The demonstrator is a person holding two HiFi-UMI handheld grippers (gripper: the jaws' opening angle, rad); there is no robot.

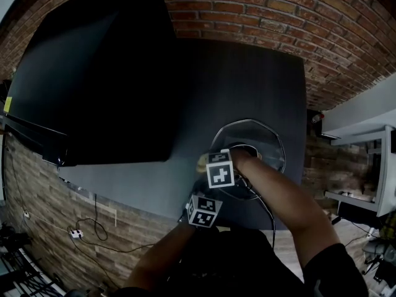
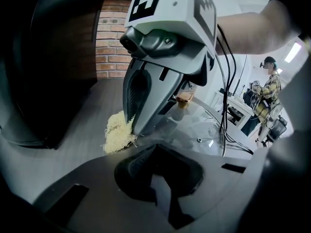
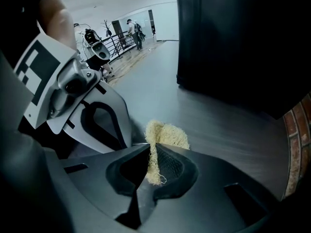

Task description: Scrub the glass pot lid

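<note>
**Glass pot lid under the scrubbing pad**

The round clear glass pot lid (image 1: 267, 142) lies flat on the dark grey worktop (image 1: 247, 85), directly ahead of the left claw (image 2: 158, 150) and just to the right of the right claw (image 3: 150, 152). Its copper-coloured knob (image 2: 184, 98) points upward, beyond the right claw as the left gripper view shows it.

The right claw is pinching a pale yellow fibrous scrubbing pad (image 3: 167, 135). A fold of the pad is squeezed between the two dark pads, and the rest bulges out past the tips. In the left gripper view the pad touches the worktop at the lid's left edge, under the downward-tilted tips of the right claw.

The left claw has its jaws drawn together, with only a thin slit between them. Its tips sit at the lid's near rim. Whether they nip that rim cannot be made out.

The two claws are close together, the left one just behind and below the right in the head view. To the left of both claws stands a large black flat-sided block (image 1: 93, 73). Beyond the worktop rises a red brick wall (image 1: 260, 11).
</note>
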